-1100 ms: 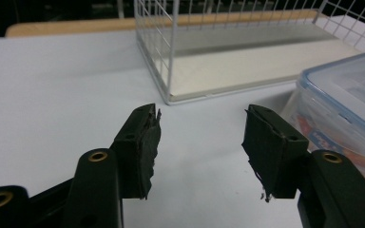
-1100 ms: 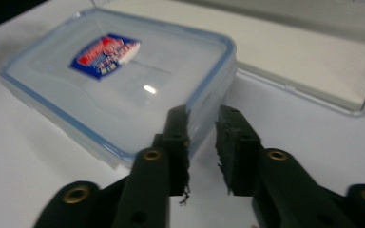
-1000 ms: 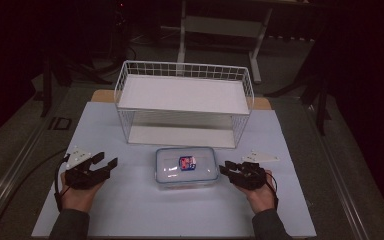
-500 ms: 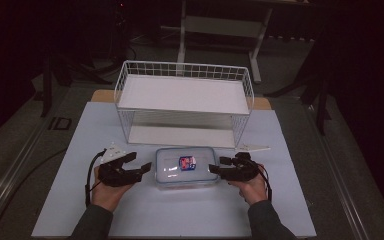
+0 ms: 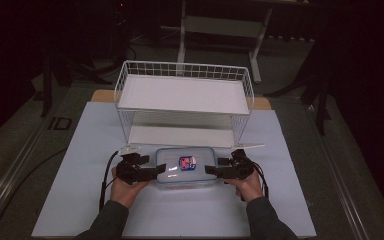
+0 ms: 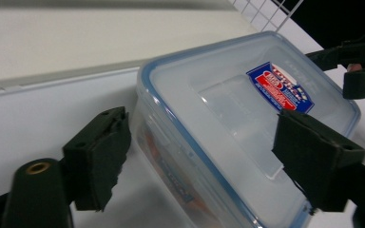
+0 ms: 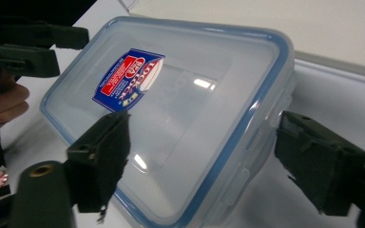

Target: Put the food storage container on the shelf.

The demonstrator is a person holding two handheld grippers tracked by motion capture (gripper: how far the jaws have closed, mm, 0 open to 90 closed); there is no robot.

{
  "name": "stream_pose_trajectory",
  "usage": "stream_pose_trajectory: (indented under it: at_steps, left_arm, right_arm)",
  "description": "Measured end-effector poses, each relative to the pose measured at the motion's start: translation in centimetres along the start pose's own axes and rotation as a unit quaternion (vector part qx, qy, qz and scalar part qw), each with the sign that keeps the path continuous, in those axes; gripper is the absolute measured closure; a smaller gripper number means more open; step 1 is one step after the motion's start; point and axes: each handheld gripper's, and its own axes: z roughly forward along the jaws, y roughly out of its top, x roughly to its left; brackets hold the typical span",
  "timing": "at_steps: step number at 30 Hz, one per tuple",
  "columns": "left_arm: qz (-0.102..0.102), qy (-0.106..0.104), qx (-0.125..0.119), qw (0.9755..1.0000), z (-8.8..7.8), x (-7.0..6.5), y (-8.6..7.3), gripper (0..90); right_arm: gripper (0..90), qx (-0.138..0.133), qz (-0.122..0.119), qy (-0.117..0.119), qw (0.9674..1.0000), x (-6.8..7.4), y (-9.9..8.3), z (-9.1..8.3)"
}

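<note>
Clear plastic makes up the rectangular food box with a blue-rimmed lid and a red-and-blue label [image 5: 184, 168], which lies flat on the white-covered bench [image 5: 80, 150], just in front of the white wire two-tier shelf rack [image 5: 185, 105]. Both forearms come in from the bottom of the high view, angled inward, each hand level with the box. The left gripper [image 5: 156, 170] points right at the box's left end; the right gripper [image 5: 212, 170] points left at its right end. In the left gripper view the jaws have just been opening and stand spread, one at the box's side wall, the other over the lid; the pads do not press on it. In the right gripper view the jaws have likewise just been opening and straddle a corner of the box without squeezing it.
</note>
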Motion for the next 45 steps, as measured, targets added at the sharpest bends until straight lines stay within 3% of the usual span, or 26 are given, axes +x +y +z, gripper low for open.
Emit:
stream_pose_trajectory:
  at_steps: [9,14,20,24,27,32,35,37,38,43,45]
  left_arm:
    - [-0.016,-0.017,0.020,0.9995,1.6,0.1,-0.1,15.4]
    - [-0.029,-0.024,0.026,0.9989,1.9,0.5,0.0,12.1]
    - [-0.050,-0.061,0.045,0.9959,2.7,0.7,-0.1,9.6]
    - [-0.069,-0.069,0.057,0.9936,2.8,0.9,-0.2,6.9]
    - [-0.089,-0.079,0.061,0.9910,2.5,1.2,-0.2,11.7]
    - [-0.086,-0.081,0.055,0.9915,1.6,1.2,-0.5,21.7]
    - [-0.097,-0.091,0.043,0.9902,0.9,1.4,-0.8,29.3]
    - [-0.112,-0.107,0.027,0.9876,0.2,1.7,-1.1,37.8]
    - [-0.112,-0.111,0.021,0.9873,0.0,1.7,-1.3,40.6]
    - [-0.080,-0.114,0.017,0.9901,-0.9,1.1,-1.5,46.2]
    - [-0.072,-0.124,0.018,0.9895,-1.3,1.2,-1.7,49.7]
  right_arm:
    - [10.7,0.025,0.028,0.004,0.9993,-0.3,0.0,1.5]
    - [10.2,0.034,0.052,0.027,0.9977,-0.8,0.2,2.0]
    - [9.3,0.038,0.055,0.027,0.9974,-0.6,0.2,2.2]
    - [9.3,0.041,0.057,0.027,0.9972,-0.6,0.2,2.2]
    - [9.8,0.042,0.059,0.028,0.9970,-0.6,0.2,2.2]
    - [12.6,0.044,0.072,0.030,0.9959,-0.7,0.0,1.9]
    - [20.0,0.031,0.075,0.035,0.9961,-0.8,-0.3,1.3]
    - [26.3,0.018,0.075,0.042,0.9962,-0.9,-0.7,0.6]
    - [29.3,0.011,0.074,0.048,0.9960,-0.9,-0.9,0.2]
    - [39.2,0.005,0.071,0.066,0.9952,-1.0,-1.4,-1.1]
    - [41.9,0.003,0.062,0.070,0.9956,-0.8,-1.7,-1.5]
